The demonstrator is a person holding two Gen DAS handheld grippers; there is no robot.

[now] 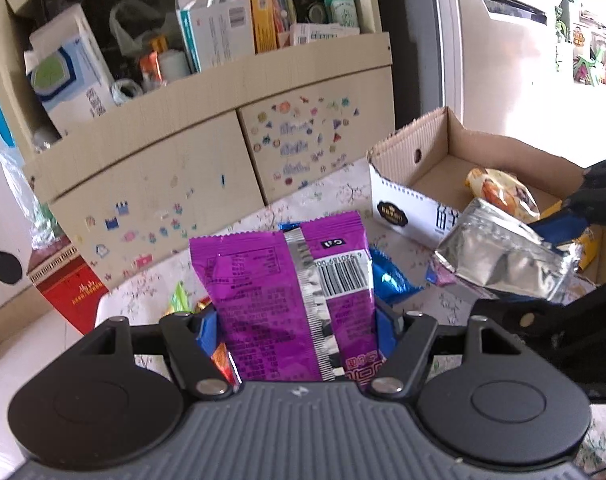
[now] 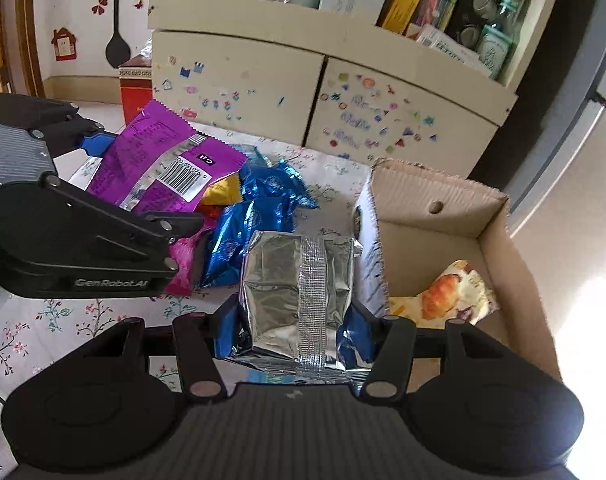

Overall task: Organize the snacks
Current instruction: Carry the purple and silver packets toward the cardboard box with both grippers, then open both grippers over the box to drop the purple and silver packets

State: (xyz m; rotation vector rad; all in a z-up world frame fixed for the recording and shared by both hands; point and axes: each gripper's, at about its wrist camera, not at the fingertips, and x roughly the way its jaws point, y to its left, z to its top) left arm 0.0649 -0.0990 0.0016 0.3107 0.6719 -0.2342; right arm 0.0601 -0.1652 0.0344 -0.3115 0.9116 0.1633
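My left tongs (image 1: 299, 328) were clenched on a purple snack packet (image 1: 287, 300), held barcode side up at the centre of the frame above the flowered table (image 1: 335, 196). My right tongs (image 2: 299, 336) gripped a silver foil pouch (image 2: 299, 300) at lower centre, just beside the cardboard box (image 2: 499, 248) at right, where a croissant packet (image 2: 451, 292) lay. Blue foil packets (image 2: 259, 208) sat heaped on the table at mid-frame.
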